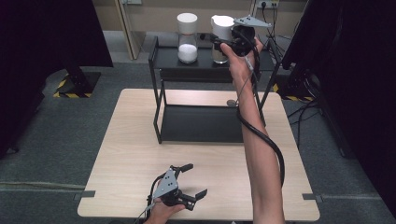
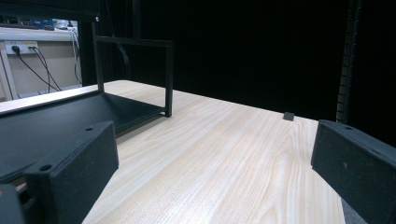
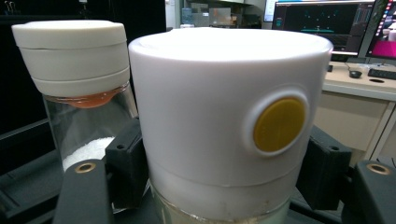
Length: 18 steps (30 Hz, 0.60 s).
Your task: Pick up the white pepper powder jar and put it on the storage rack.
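While your right gripper (image 3: 224,186) is clamping the white-lidded jar (image 3: 229,121), hiding its contents, your left gripper (image 1: 190,181) is resting with jaws apart.

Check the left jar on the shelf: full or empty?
Partly full. The left jar holds white powder only in its lower part; the glass above is clear up to the lid.

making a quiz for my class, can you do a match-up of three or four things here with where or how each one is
Things:
1. left gripper
2. right gripper
3. salt jar
4. rack

States:
a. stands on the table
b. open, low over the table's near edge
c. on the top shelf, left of the other jar
d. fingers either side of the jar with the yellow button

Pairs: 1-b, 2-d, 3-c, 4-a
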Motion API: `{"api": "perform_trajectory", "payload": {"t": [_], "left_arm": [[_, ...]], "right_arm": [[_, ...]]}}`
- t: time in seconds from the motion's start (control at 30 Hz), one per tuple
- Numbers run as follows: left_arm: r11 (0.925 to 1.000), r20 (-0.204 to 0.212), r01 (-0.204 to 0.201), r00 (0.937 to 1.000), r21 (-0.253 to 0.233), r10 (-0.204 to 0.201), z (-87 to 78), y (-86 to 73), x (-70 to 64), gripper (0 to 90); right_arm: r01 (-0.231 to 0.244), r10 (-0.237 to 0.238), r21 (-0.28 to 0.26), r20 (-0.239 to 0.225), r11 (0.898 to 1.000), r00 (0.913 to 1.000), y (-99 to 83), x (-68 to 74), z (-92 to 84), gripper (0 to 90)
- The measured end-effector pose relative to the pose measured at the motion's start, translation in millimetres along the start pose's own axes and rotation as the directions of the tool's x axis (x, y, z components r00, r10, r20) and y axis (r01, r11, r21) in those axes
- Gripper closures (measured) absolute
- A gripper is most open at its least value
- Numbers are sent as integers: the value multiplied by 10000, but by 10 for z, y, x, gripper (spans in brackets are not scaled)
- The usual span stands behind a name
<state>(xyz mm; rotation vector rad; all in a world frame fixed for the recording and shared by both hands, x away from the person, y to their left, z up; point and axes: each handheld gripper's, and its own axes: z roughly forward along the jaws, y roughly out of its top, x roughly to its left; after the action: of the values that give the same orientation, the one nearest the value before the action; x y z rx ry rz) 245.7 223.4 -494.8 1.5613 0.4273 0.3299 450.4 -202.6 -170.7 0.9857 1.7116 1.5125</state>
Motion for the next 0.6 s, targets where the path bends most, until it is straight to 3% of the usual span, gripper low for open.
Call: {"api": "perform_trajectory", "payload": {"t": [0.47,0.6], "left_arm": [[10000,43,68,10000,63,-68,12,-6,4,3],[10000,49,54,10000,60,-55,9,-3,5,3]], "right_arm": [[-101,102,-128,61,9999,9999,-83,-18,45,305],[-331,332,-174,73,9993,9994,-105,-42,30,119]]}}
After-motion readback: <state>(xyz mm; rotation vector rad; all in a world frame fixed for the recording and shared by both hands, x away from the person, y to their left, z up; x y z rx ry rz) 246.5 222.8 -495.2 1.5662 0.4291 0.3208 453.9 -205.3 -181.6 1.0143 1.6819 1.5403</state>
